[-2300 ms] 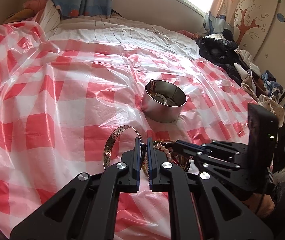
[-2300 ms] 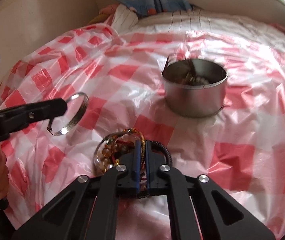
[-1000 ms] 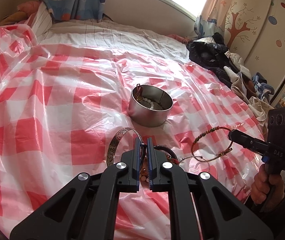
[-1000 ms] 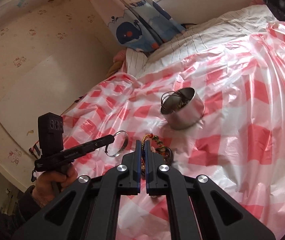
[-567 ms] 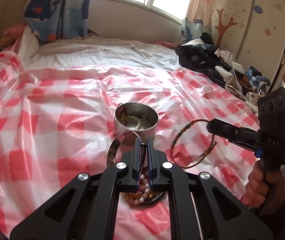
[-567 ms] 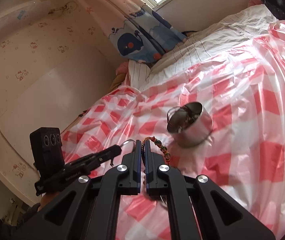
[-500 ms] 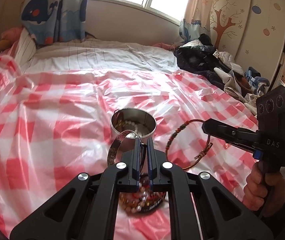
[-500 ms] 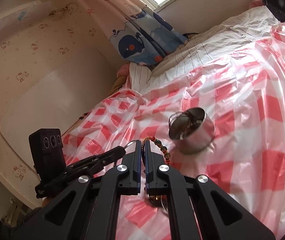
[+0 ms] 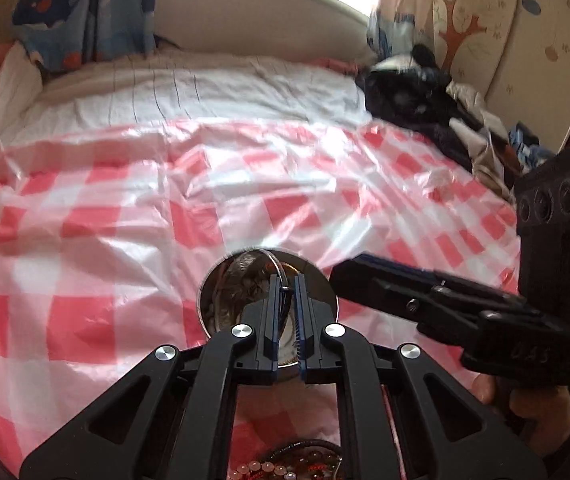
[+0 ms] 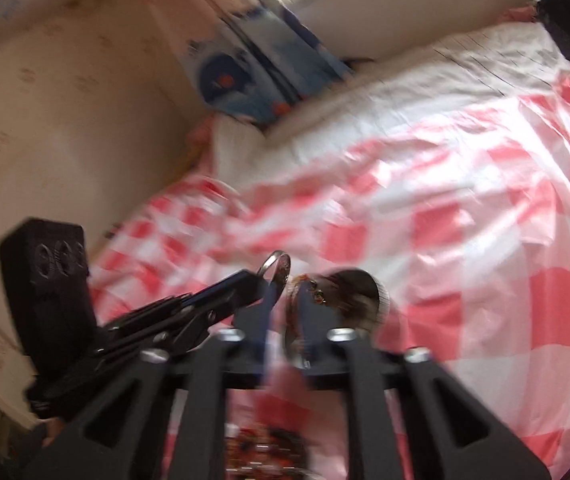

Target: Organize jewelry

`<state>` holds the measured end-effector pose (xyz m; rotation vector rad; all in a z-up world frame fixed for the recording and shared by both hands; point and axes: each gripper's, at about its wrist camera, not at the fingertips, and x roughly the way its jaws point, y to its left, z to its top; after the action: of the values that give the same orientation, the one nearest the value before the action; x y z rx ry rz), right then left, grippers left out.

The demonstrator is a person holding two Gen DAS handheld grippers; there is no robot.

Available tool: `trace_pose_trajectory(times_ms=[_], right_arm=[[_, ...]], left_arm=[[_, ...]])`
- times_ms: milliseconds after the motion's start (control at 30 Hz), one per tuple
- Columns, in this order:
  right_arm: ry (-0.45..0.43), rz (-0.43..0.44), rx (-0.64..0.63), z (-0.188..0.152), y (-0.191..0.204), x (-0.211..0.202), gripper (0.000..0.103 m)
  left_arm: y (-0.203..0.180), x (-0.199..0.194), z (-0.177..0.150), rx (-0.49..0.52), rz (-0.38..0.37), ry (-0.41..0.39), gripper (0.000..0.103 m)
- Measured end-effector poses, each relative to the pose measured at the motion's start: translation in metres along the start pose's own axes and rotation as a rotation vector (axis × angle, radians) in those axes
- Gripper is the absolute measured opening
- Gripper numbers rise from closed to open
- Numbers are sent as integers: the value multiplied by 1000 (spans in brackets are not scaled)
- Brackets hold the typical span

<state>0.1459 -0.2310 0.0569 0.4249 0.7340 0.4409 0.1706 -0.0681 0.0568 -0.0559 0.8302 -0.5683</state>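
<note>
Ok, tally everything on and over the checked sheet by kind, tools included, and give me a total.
Round metal tin: 1
Silver bangle: 1
Beaded cord bracelet: 1
Heap of beaded bracelets, too tangled to count singly: 1
Tools: 2, left tool shut on the bangle, right tool opening around the cord bracelet
Total: 6

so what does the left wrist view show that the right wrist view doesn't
Only the left wrist view shows the pile of dark clothes by the tree-patterned wardrobe door, and the tin's inside sharply.

Only the right wrist view, which is blurred, shows the beige wall and the beaded bracelet between the right hand-held gripper's opening jaws.

Both show the metal tin, the silver bangle in the shut left hand-held gripper, the red checked sheet, the whale curtain and loose jewelry at the bottom edge.
</note>
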Motion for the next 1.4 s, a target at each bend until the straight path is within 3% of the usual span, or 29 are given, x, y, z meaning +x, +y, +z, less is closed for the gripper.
trace_pose_trajectory(times_ms=[33,200,467,600,933,1200,1400], right_arm=[[-7,-17,-2,-5,-4,-3,47],[-21,-22,25,-23,-20,-23,47],[13,-24,53,-59,-22,-54,53],[45,-16,53,-86,-17,-67,53],[121,-102,-35,-125,-2,-61,53],[122,-177,-110,-139,8,-48,59],[121,-218,-173,-145,17,-41,67]], left_arm=[[-1,4,-5,8,-10,20,10],[-1,-6,-23,8,-46,31,11],[3,-73,-47,-8,37,-56,19],[4,-90,-76,-10,85,-21,21],[-5,-100,-125,-5,148,42,29],[-17,-96,-131,41,221,40,44],[-33,-94,-135,137,276,44,55]])
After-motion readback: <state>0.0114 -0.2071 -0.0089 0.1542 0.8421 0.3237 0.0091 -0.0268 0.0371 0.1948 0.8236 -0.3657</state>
